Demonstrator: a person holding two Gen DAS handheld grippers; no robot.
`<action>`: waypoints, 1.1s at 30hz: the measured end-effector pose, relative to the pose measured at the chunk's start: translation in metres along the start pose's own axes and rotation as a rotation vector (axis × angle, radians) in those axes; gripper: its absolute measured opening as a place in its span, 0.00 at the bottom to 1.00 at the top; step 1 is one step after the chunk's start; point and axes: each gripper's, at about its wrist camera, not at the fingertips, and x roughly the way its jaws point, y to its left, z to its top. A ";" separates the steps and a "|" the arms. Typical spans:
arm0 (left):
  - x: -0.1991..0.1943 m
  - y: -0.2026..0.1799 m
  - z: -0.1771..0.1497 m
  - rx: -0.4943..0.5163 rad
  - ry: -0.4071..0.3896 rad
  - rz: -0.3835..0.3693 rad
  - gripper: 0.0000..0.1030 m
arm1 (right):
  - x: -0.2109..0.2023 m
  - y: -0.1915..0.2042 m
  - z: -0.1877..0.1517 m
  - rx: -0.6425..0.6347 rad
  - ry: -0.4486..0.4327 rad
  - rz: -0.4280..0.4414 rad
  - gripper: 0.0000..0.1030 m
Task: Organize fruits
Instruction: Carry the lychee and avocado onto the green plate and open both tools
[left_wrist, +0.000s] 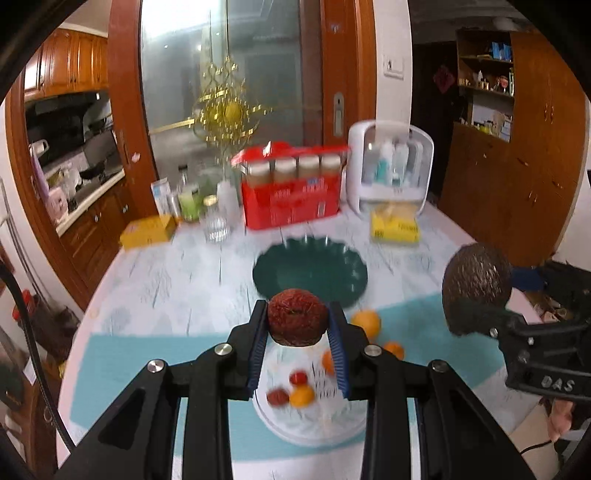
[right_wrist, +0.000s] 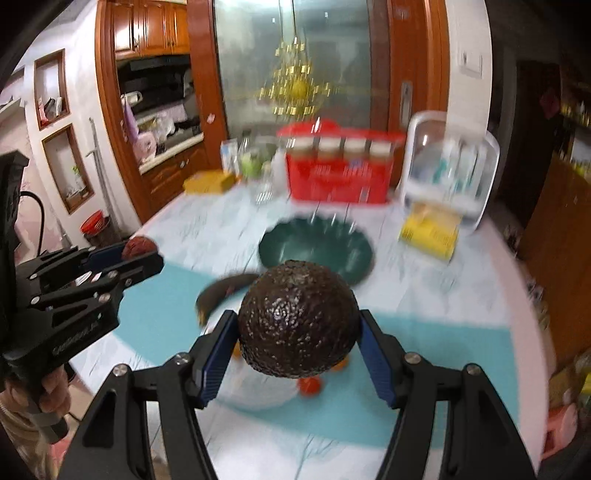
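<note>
Left tongs (left_wrist: 298, 325) clenched on a reddish-brown fruit (left_wrist: 297, 322), right tongs (right_wrist: 298, 341) on an avocado (right_wrist: 298, 319), both aloft short of the green plate (left_wrist: 284, 269); best lowered fully before release, one by one.

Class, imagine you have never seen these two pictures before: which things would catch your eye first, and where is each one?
First, the dark bumpy avocado clamped in the right gripper, filling the middle of the right wrist view above the table. Next, the reddish-brown round fruit pinched in the left gripper, held just in front of the empty dark green plate. Behind the plate, a bright red box stands out at the table's back edge.
</note>
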 end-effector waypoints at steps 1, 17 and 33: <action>0.000 0.000 0.014 0.005 -0.022 0.013 0.29 | 0.000 -0.003 0.014 -0.008 -0.015 -0.016 0.63; 0.190 0.010 0.113 -0.047 0.104 0.071 0.29 | 0.160 -0.059 0.132 0.029 0.093 -0.029 0.64; 0.397 0.027 0.012 -0.175 0.453 -0.015 0.33 | 0.346 -0.060 0.052 -0.007 0.367 0.085 0.63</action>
